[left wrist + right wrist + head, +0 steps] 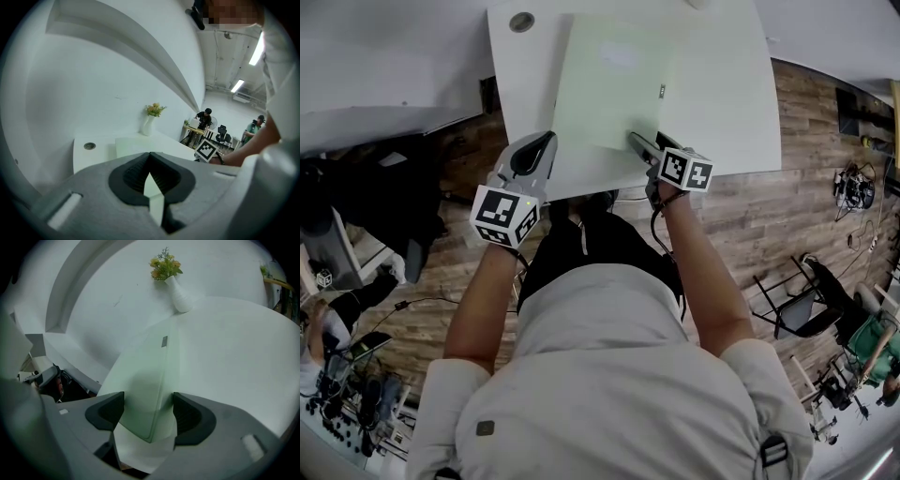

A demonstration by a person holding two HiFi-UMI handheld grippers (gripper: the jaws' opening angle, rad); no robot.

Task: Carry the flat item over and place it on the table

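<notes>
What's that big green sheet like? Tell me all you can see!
The sheet is pale green, thin and squarish, maybe card or plastic, with a small dark mark near its right edge. It lies flat on the white table. One near corner sits between the jaws of the open right claw; the left claw looks shut on the other near corner.

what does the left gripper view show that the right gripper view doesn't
Only the left gripper view: a hole in the table, and people at desks far back. Only the right gripper view: a small dark tag on the sheet, and jaws apart on either side of that sheet's corner. Both: the table, the sheet and a vase of flowers.
</notes>
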